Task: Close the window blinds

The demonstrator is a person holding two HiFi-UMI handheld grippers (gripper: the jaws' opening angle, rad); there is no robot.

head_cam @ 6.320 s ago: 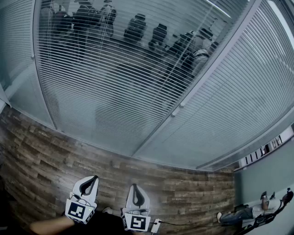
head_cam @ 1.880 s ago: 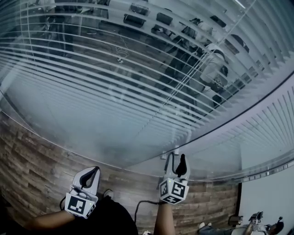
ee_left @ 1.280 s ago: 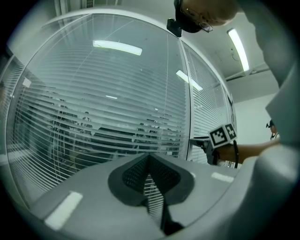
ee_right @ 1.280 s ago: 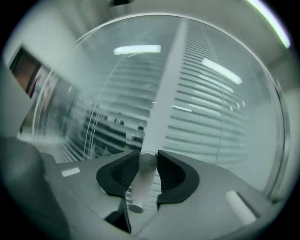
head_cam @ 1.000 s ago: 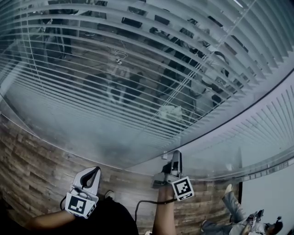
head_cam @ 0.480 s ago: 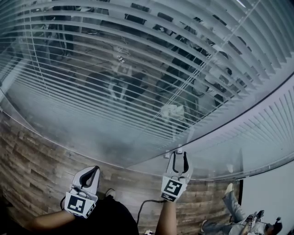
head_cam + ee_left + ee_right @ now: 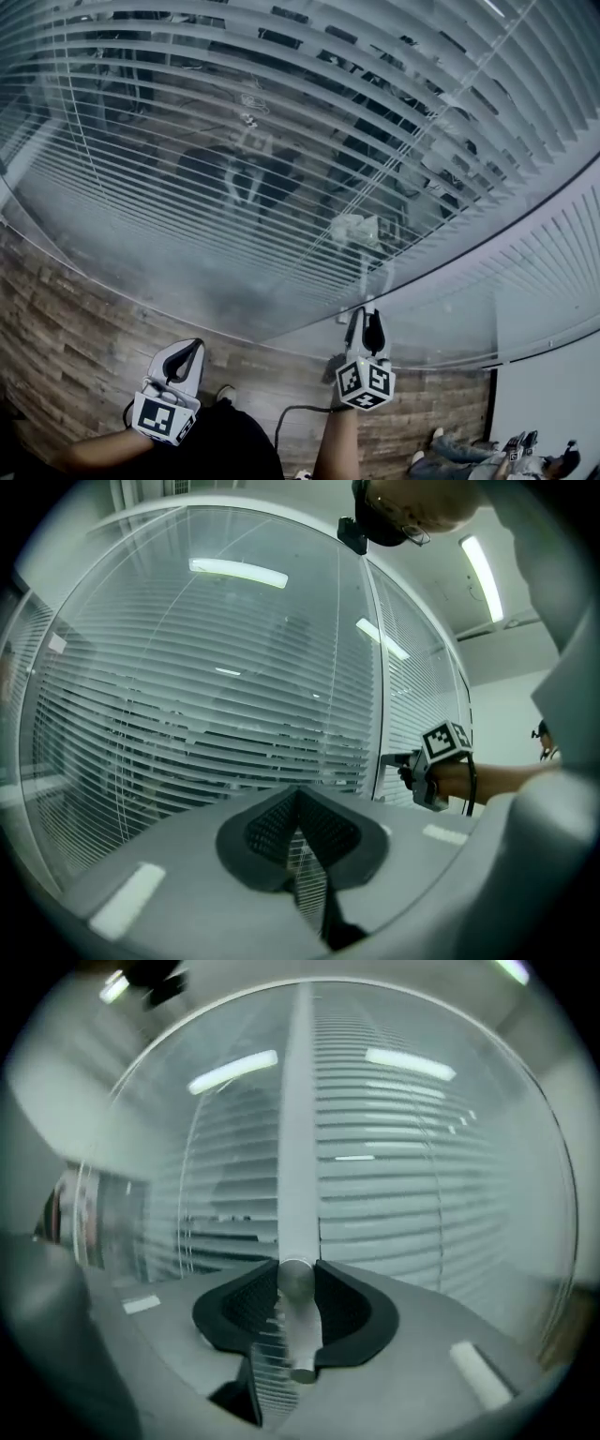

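Observation:
The window blinds (image 7: 281, 141) hang behind glass, their slats (image 7: 394, 1176) part tilted, and dark shapes show between them. A small grey turning knob (image 7: 298, 1307) juts from the upright frame post (image 7: 300, 1129). My right gripper (image 7: 367, 323) points at the post, and its jaws have just been closing. They now sit against both sides of the knob (image 7: 365, 307). The left gripper view shows the right gripper (image 7: 405, 764) at the post. My left gripper (image 7: 183, 364) hangs low at the left, away from the glass. Its tips meet and hold nothing (image 7: 298, 794).
Beyond the post, the right-hand pane's blinds (image 7: 562, 253) are fully shut. A wood-plank floor (image 7: 75, 309) runs below the glass. A cable (image 7: 291, 417) trails from my right arm. A person's legs (image 7: 469, 459) show on the floor at the bottom right.
My right gripper has rolled back upright from a sideways tilt. Its jaws stood wide round the knob half a second ago and have closed on it. The left gripper has stayed still.

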